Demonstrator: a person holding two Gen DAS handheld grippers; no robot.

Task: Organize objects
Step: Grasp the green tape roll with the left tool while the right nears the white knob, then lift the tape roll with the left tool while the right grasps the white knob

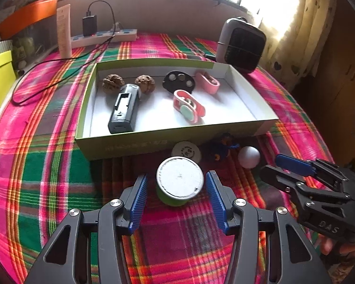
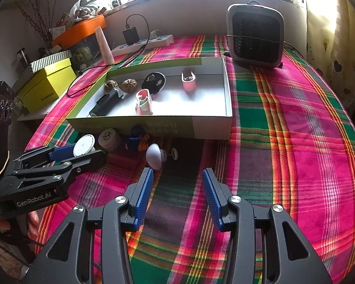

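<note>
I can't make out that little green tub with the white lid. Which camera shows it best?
The left wrist view: the green tub sits large and centred between the open left gripper pads. In the right wrist view the tub is small, partly hidden behind that gripper.

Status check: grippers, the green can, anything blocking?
Left gripper open, straddling green can, pads not touching. Right gripper open, empty, near white ball. Box just beyond; nothing blocking.

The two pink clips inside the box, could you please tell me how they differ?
The nearer pink clip carries a pale green disc; the farther pink clip shows none. The nearer lies mid-box, the farther by the back wall. Both are pink oval loops.
</note>
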